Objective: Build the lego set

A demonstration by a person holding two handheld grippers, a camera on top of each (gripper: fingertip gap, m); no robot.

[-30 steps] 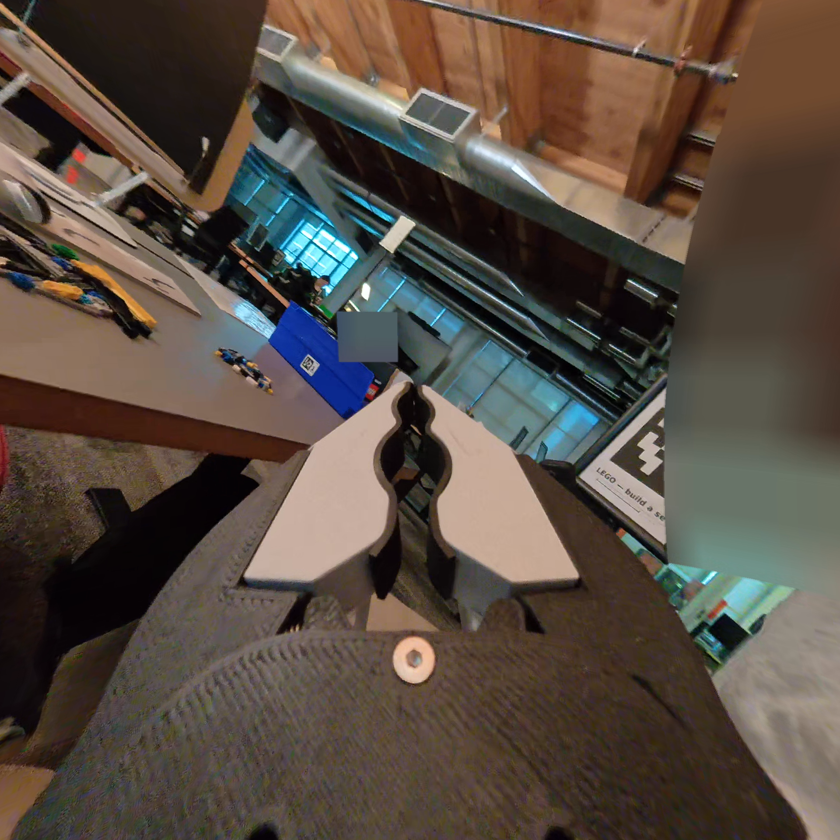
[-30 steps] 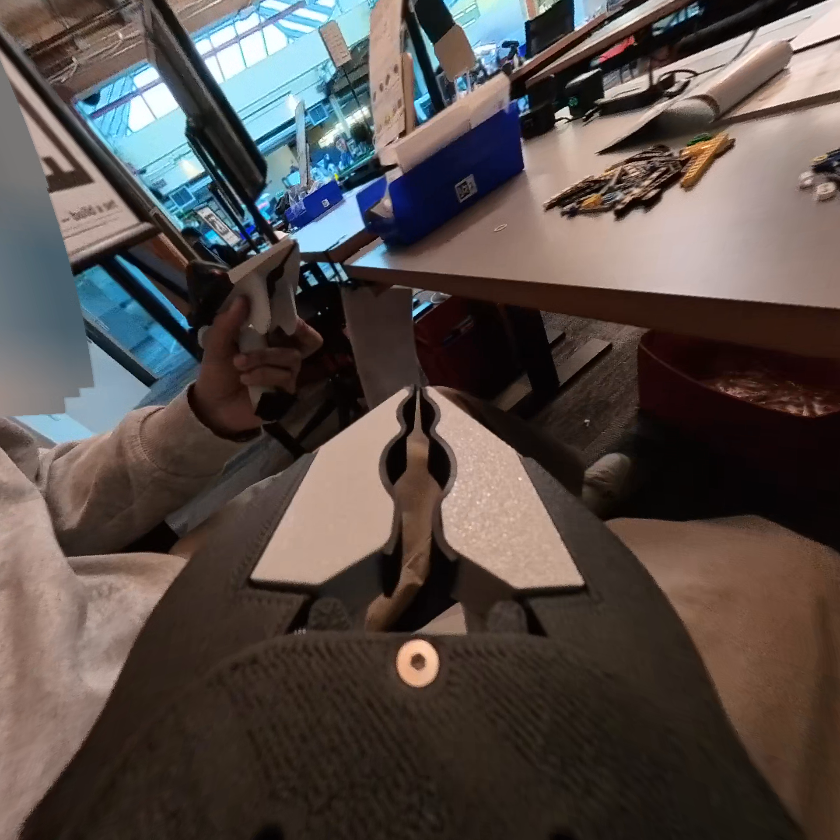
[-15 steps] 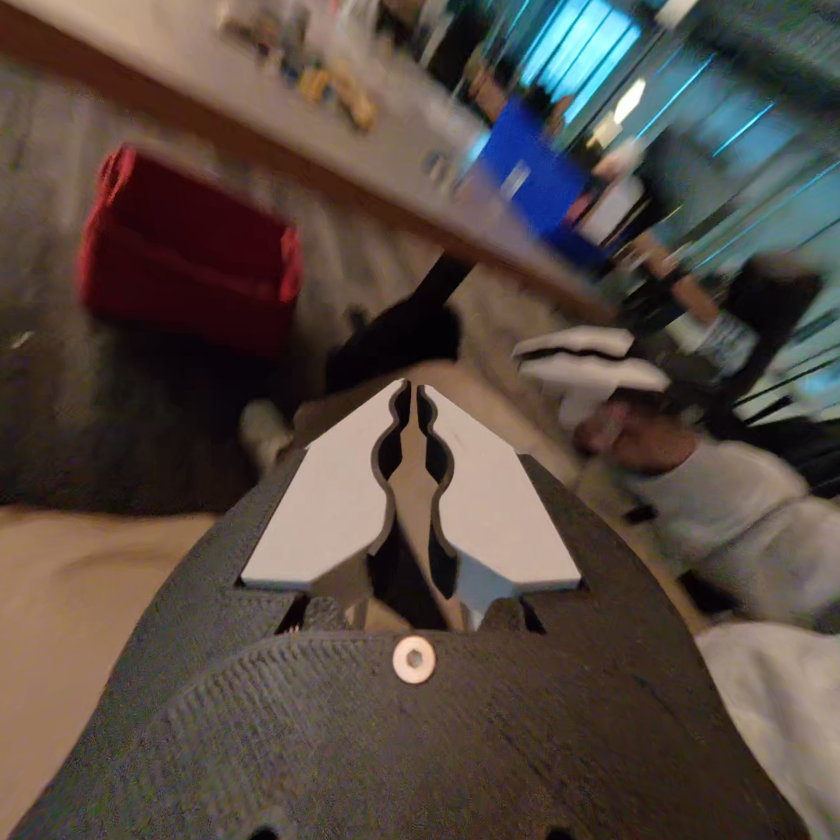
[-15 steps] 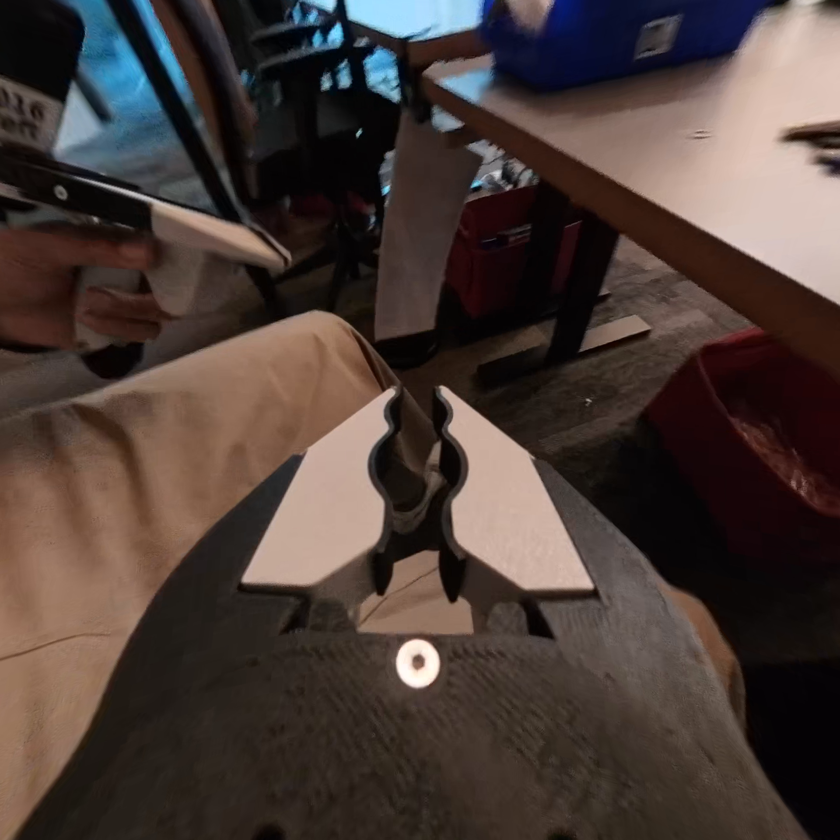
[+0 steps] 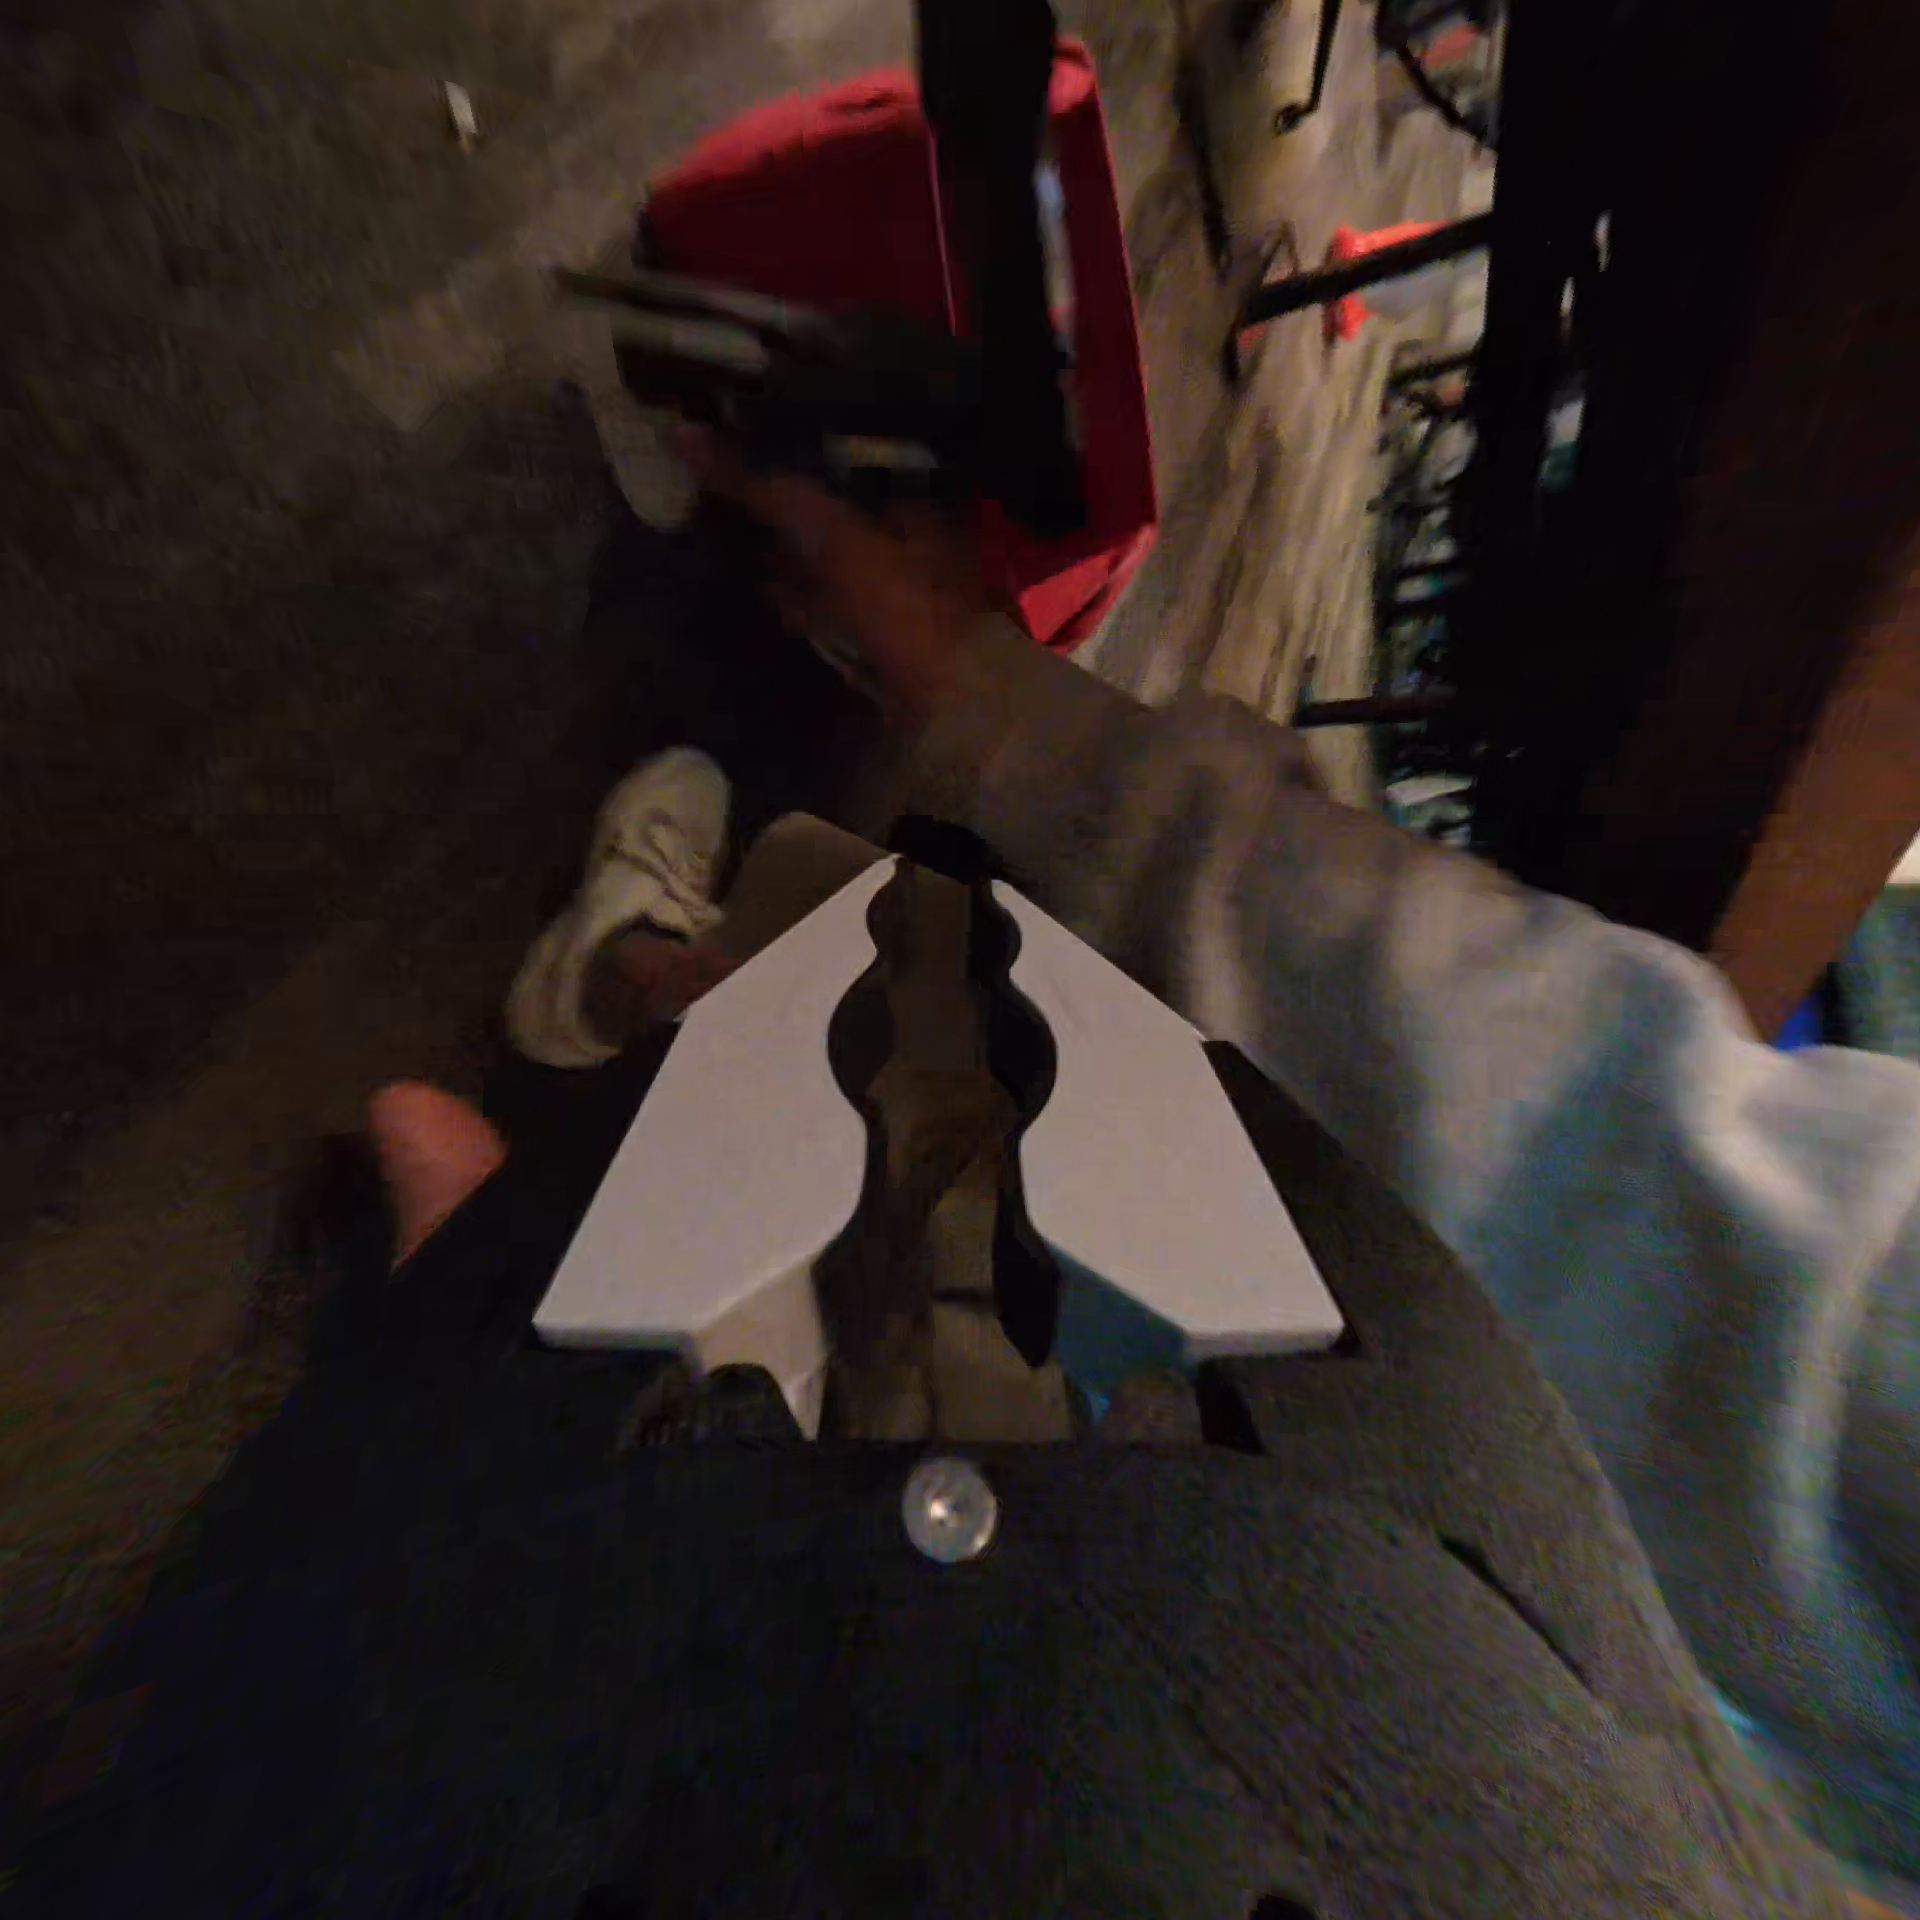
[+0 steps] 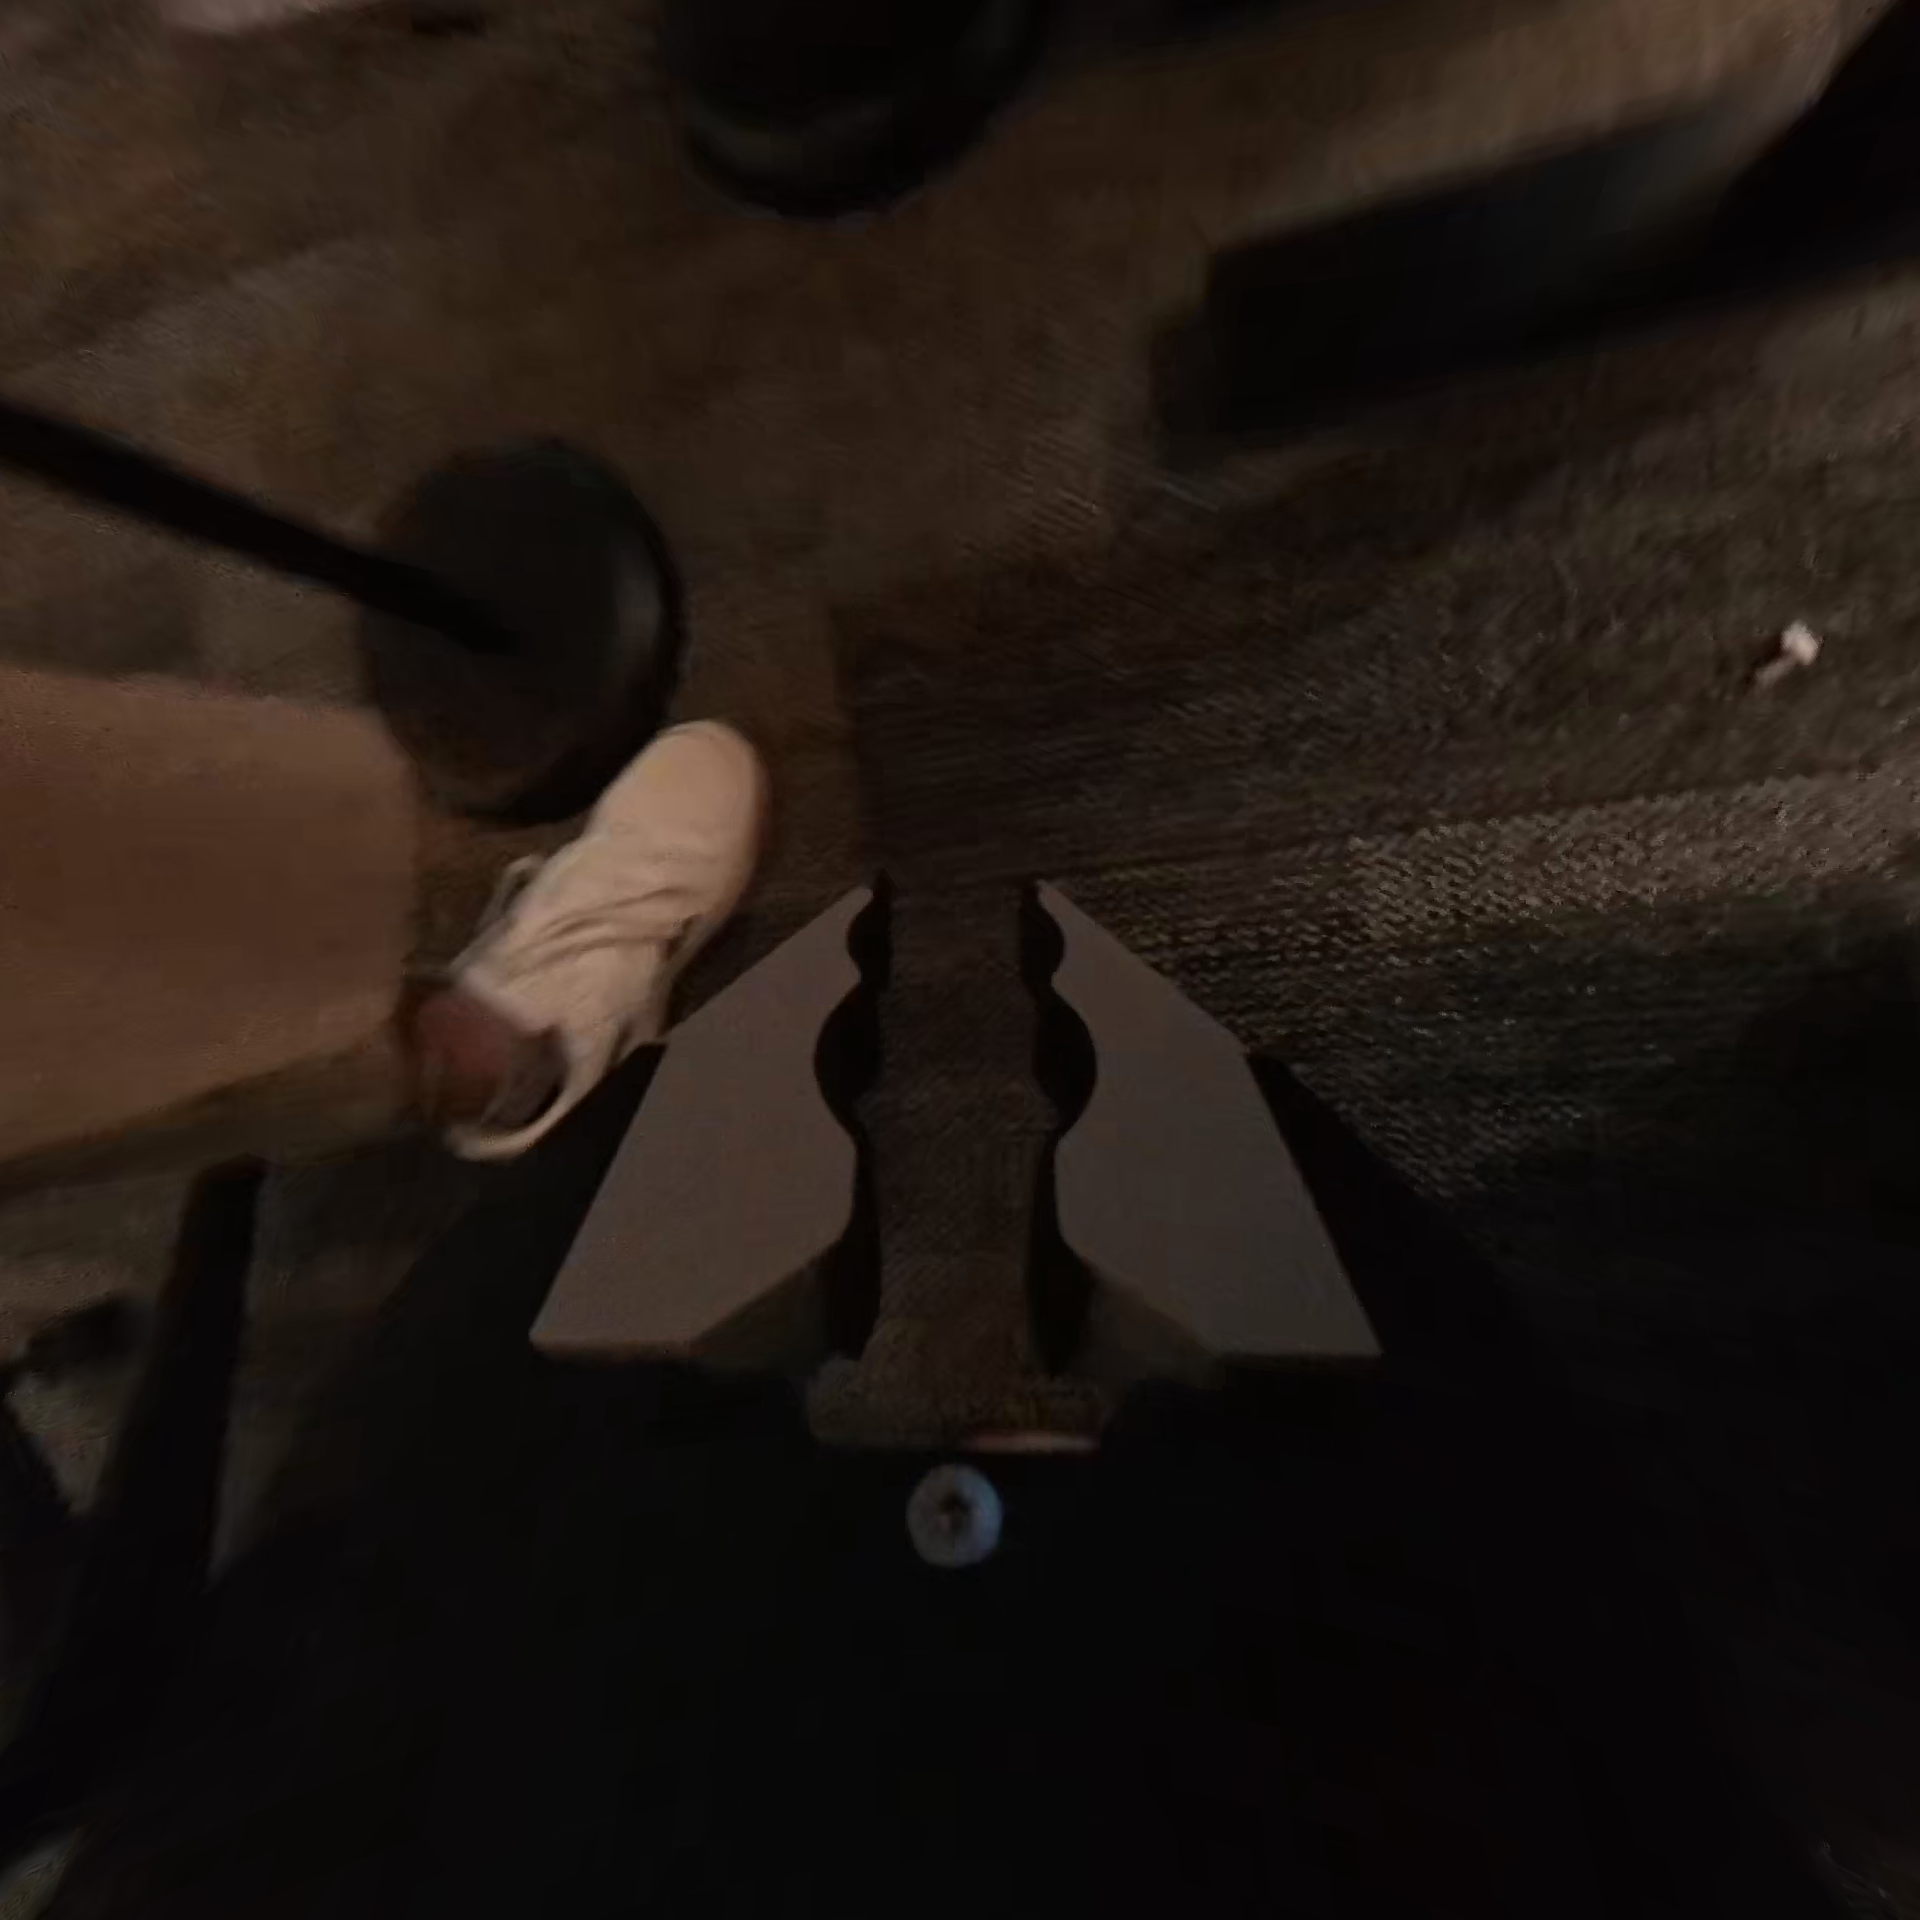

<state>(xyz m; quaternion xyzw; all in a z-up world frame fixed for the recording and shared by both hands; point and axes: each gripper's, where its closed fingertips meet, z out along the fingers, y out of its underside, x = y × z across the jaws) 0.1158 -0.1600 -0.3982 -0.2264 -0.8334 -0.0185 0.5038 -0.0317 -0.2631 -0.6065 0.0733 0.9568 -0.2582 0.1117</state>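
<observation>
While both cameras are pointed down at the carpet (image 6: 1455,831), no Lego piece is shown in either view, so the set's whereabouts cannot be told from these pictures. In the left wrist view the left gripper (image 5: 940,873) is seen with its jaws nearly closed, a narrow gap at the tips and nothing held between them. In the right wrist view the right gripper (image 6: 956,894) is seen with a clear gap between its jaws, carpet showing through, and nothing held. A pale shoe (image 6: 613,925) is noted just left of the right gripper's tips, with a tan trouser leg (image 6: 187,894) at the left edge. A red bin (image 5: 831,177) stands on the carpet beyond a grey sleeve (image 5: 1403,997) in the left view, much blurred. A small pale speck (image 6: 1789,655) on the carpet cannot be identified. Building is judged not to be in hand at present. For the next move, both grippers would need to be brought to where the pieces lie, and one piece selected with jaws opened.
</observation>
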